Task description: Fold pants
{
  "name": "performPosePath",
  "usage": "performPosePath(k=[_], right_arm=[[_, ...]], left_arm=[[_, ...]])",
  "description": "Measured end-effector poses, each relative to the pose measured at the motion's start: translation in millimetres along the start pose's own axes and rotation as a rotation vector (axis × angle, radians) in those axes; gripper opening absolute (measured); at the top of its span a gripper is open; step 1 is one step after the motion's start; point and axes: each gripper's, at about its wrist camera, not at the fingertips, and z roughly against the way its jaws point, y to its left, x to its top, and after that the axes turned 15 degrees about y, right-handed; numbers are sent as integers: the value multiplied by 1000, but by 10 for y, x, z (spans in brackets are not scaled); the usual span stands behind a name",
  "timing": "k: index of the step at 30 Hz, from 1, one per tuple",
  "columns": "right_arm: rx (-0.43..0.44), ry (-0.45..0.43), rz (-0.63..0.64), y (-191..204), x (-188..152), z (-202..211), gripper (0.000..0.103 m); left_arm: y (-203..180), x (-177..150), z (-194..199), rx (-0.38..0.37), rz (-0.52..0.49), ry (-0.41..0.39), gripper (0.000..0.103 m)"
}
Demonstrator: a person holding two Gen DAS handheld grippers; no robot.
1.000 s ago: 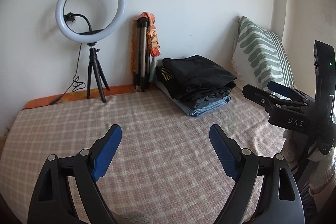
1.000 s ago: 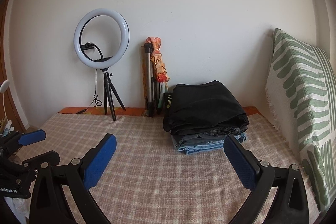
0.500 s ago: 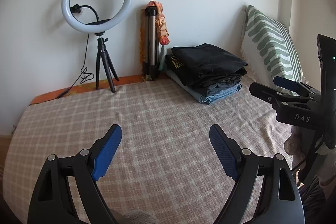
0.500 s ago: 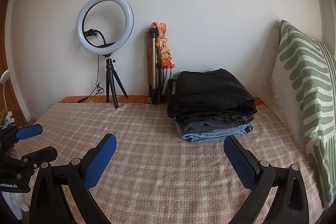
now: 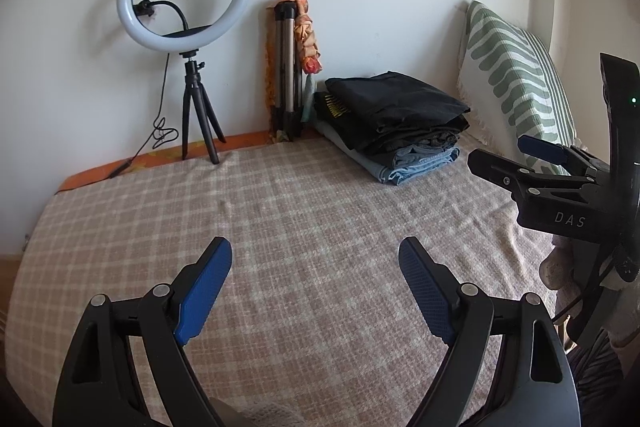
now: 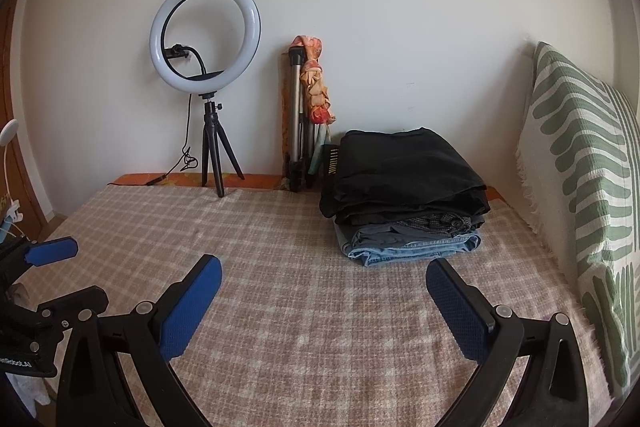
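A stack of folded pants [image 5: 396,125], black on top and blue denim at the bottom, lies at the far right of the checked bed cover [image 5: 304,227]; it also shows in the right wrist view [image 6: 408,195]. My left gripper [image 5: 316,255] is open and empty above the cover, well short of the stack. My right gripper [image 6: 324,271] is open and empty, just in front of the stack. The right gripper also shows at the right edge of the left wrist view [image 5: 532,163]. The left gripper shows at the left edge of the right wrist view [image 6: 48,267].
A ring light on a small tripod [image 5: 188,27] and a folded tripod with an orange cloth [image 5: 292,67] stand against the back wall. A green-striped pillow [image 6: 580,207] leans at the right end of the bed. The bed's left edge drops off.
Both grippers have drawn back and tilted a little, so the stack and ring light sit slightly differently in view. Both stay open and empty.
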Motion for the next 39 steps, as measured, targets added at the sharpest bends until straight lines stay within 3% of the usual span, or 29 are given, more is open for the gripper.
performPosePath(k=[39], right_arm=[[11, 20, -7, 51, -46, -57, 103]], left_arm=[[57, -5, 19, -6, 21, 0, 86]])
